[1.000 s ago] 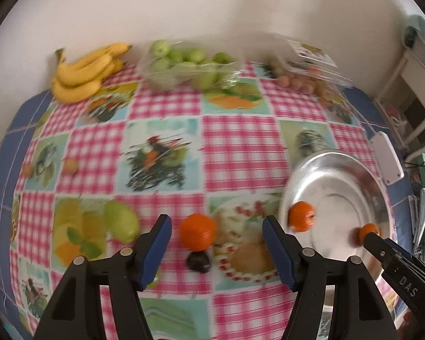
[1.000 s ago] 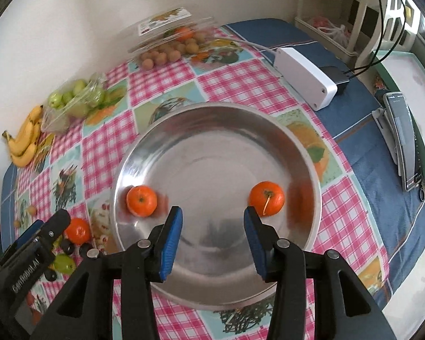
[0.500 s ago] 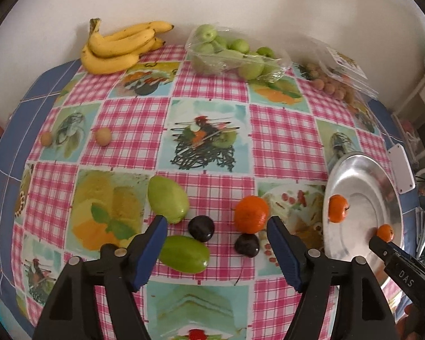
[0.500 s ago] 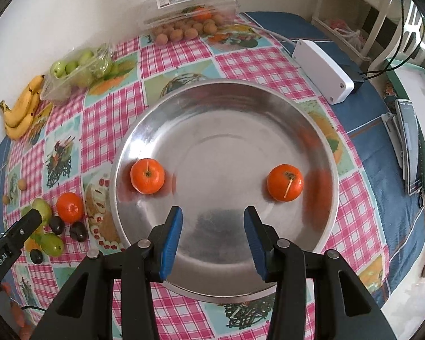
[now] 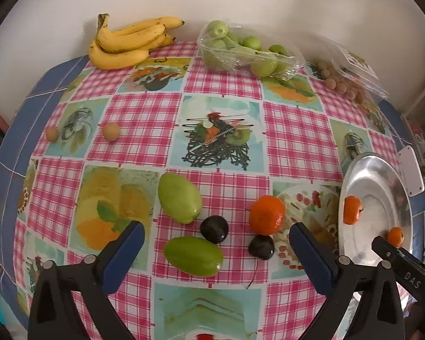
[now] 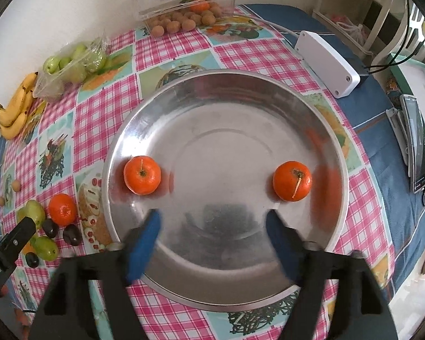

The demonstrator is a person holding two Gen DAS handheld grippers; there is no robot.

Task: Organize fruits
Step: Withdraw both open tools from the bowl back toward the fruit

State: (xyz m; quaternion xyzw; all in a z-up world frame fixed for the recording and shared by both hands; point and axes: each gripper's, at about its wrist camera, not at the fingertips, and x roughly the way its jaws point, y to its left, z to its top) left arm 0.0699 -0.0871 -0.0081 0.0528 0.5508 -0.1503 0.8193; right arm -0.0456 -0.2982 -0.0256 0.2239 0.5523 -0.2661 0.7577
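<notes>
A steel dish holds two tangerines, one on the left and one on the right. My right gripper is open and empty above the dish's near part. My left gripper is open and empty above loose fruit on the checked cloth: a tangerine, two green mangoes and two dark plums. The dish is at the right in the left wrist view.
Bananas, a pack of green fruit and a clear box of small brown fruit stand along the wall. Two small brown fruits lie at the left. A white box and a phone lie at the right.
My left gripper has pulled back and to the left, bringing the mangoes and plums into view. My right gripper's jaws have opened wider over the dish.
</notes>
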